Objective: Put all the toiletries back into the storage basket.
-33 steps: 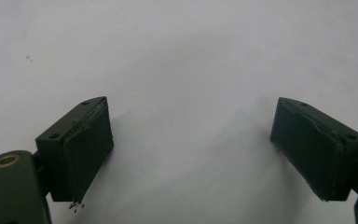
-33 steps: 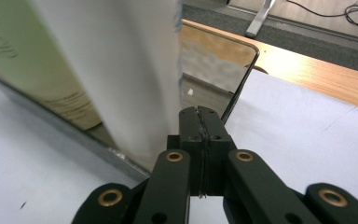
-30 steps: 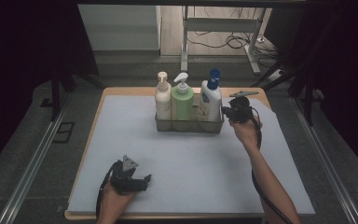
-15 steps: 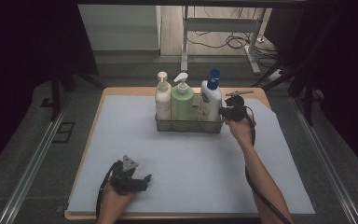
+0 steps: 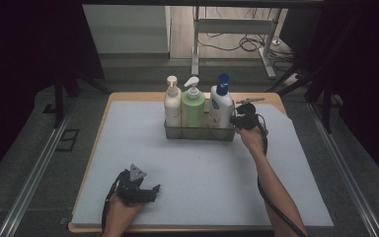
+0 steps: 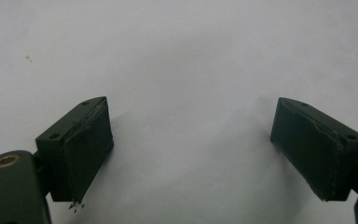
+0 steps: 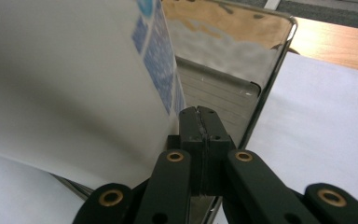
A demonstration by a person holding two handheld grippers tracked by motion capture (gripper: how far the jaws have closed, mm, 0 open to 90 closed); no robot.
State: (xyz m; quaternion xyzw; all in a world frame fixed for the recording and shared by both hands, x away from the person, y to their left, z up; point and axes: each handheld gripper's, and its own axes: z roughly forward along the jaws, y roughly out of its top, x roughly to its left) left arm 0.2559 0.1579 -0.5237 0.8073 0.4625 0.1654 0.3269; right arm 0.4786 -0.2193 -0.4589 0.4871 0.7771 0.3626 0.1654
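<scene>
On the pale mat (image 5: 197,163), my right gripper (image 7: 200,122) is pressed shut, empty, at the right end of the metal rack (image 5: 200,132) near the far edge, beside the white bottle (image 5: 221,106); push gently, low, while my left gripper (image 6: 191,154) rests wide open.

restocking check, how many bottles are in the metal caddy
3, in a row: cream pump bottle at left, green spray bottle in the middle, white blue-capped bottle at right. None seems hidden.

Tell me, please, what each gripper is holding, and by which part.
The right gripper is shut on the metal caddy, pinching the top rim of its right end wall beside the blue-capped bottle. The left gripper is open and holds nothing.
</scene>
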